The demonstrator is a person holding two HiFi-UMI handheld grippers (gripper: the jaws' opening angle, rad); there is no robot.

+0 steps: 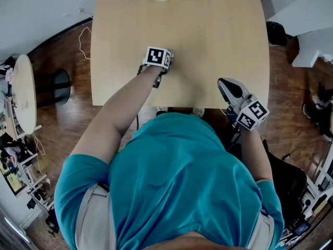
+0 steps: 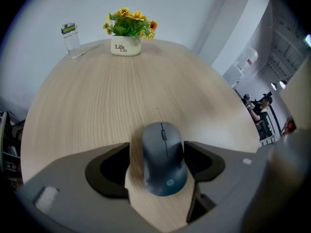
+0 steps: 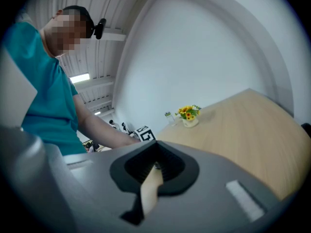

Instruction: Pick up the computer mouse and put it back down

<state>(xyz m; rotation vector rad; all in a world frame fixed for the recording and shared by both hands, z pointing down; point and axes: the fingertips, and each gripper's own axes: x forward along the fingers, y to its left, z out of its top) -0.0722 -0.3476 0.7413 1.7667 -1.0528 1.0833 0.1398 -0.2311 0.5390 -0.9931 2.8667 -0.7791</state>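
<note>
The mouse, low centre, lies on the table between the left gripper's spread jaws, either about to be gripped or just released. The right gripper's jaws are pressed together, empty.
</note>
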